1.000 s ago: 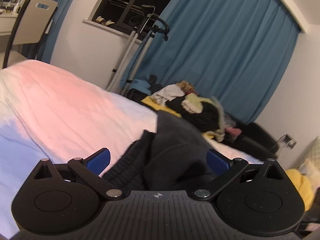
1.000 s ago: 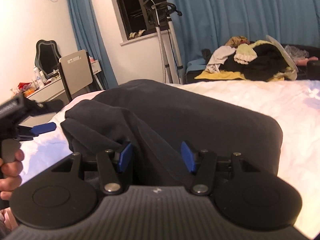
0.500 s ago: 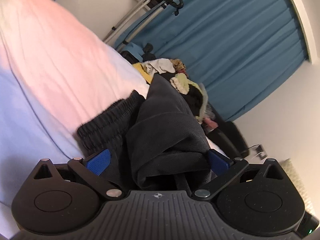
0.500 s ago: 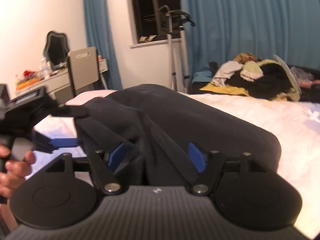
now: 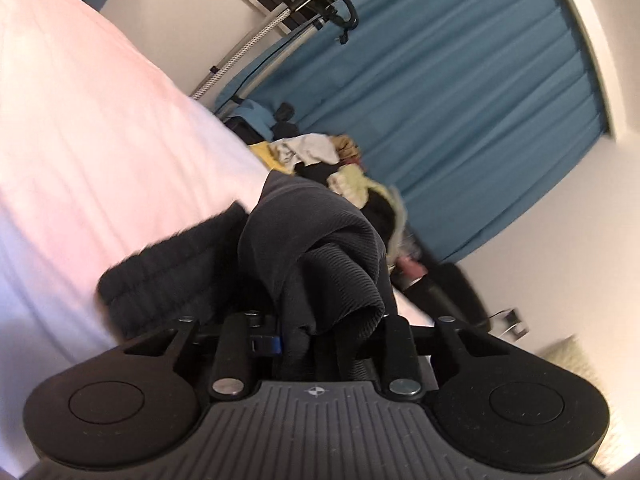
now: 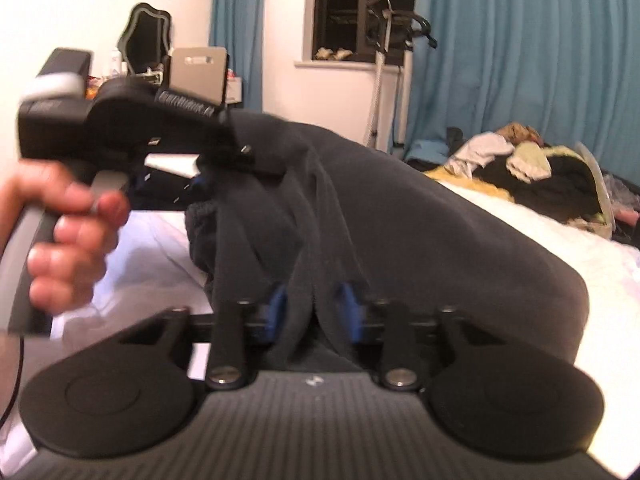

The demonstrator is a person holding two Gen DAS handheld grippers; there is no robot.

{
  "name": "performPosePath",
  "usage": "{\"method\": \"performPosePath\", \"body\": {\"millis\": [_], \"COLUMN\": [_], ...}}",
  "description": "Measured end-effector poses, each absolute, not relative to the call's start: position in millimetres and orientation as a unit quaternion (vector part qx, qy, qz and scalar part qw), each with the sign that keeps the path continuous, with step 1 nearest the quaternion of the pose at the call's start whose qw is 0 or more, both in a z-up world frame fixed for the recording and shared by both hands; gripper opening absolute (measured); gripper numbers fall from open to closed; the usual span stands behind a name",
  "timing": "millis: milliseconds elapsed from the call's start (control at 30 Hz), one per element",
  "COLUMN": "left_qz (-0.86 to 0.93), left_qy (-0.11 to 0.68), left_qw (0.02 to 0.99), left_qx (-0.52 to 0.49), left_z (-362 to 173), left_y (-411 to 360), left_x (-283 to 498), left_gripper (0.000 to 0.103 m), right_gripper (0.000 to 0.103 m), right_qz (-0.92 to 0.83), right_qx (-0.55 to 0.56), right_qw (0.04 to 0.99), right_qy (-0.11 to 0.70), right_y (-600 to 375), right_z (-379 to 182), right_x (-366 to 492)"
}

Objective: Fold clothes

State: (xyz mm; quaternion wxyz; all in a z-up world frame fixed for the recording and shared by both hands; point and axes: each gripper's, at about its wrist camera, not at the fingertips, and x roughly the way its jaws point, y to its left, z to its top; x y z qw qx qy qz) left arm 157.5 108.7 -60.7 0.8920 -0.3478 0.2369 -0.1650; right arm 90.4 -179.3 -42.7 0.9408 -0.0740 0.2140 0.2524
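Both claws snapped closed since half-second ago: left gripper point(image 5: 320, 330) and right gripper point(image 6: 312, 312) pinch dark garment point(image 6: 420, 216), lifting edge for fold.

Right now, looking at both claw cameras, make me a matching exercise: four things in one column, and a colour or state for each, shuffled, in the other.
Things:
1. left claw
2. curtain
3. bed sheet
4. clothes pile

Colour or state:
A. blue, hanging by the window
B. white, spread under the garment
C. shut on the dark garment
D. mixed colours, heaped beyond the bed

Pairs: 1-C, 2-A, 3-B, 4-D
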Motion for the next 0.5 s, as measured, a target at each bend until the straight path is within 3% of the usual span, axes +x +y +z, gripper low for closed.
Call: {"method": "performPosePath", "body": {"millis": [100,300,433,500], "left_qz": [-0.162,-0.126,-0.129,-0.131], "left_qy": [0.224,0.254,0.255,0.251], "left_qw": [0.892,0.884,0.884,0.885], "left_qx": [-0.357,-0.371,-0.369,-0.370], "left_z": [-57,-92,-97,-91], "left_y": [117,144,148,150], "left_x": [167,185,188,182], "left_gripper": [0.029,0.031,0.040,0.049], "right_gripper": [0.018,0.018,0.019,0.019], "right_qz": [0.260,0.283,0.290,0.291], "right_qx": [-0.084,-0.137,-0.140,-0.132], "right_qw": [0.944,0.930,0.924,0.924], "right_qy": [0.185,0.190,0.206,0.209], "right_y": [-172,-149,-147,-149], "right_z": [-40,-61,-73,-72], "right_x": [89,100,109,110]}}
